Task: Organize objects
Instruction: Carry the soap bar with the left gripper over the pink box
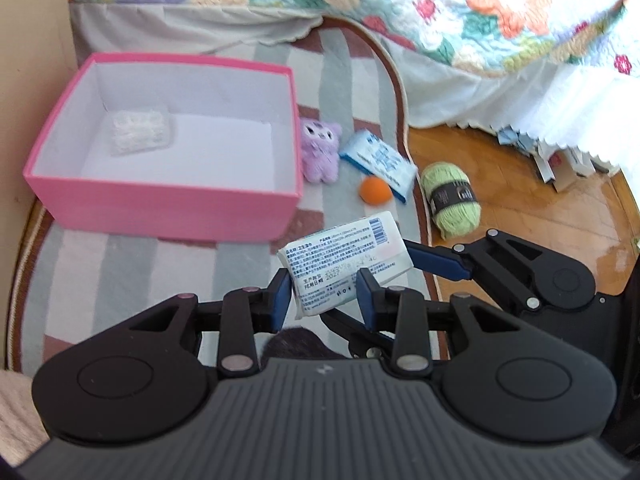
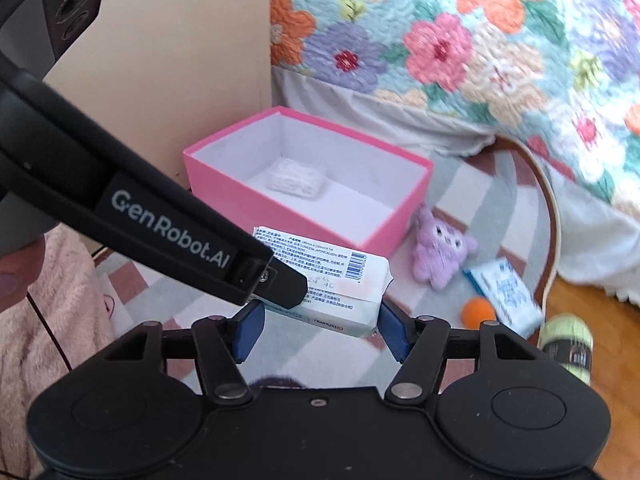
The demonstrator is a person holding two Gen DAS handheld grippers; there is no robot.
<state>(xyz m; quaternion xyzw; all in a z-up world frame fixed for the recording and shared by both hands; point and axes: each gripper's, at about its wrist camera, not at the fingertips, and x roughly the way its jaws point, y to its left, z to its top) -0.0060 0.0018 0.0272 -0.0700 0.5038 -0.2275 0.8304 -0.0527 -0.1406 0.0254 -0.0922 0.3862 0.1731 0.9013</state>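
Note:
A white wipes pack (image 1: pixel 348 256) with printed text and a barcode hangs in the air over the striped rug. My left gripper (image 1: pixel 324 292) is shut on its lower end. My right gripper (image 2: pixel 320 328) straddles the same pack (image 2: pixel 352 284), and its blue pads touch both ends; one of its fingers (image 1: pixel 440 262) lies along the pack's right edge. The left gripper's black finger (image 2: pixel 280 284) crosses the right wrist view and hides part of the pack. Beyond stands an open pink box (image 1: pixel 168 204) with a white crinkled packet (image 1: pixel 140 132) inside.
On the rug (image 1: pixel 120 272) beside the box lie a purple plush toy (image 1: pixel 320 148), a blue-and-white pack (image 1: pixel 380 160) and an orange ball (image 1: pixel 376 191). Green yarn (image 1: pixel 452 200) lies on the wooden floor. A flowered quilt (image 1: pixel 480 12) hangs off the bed behind.

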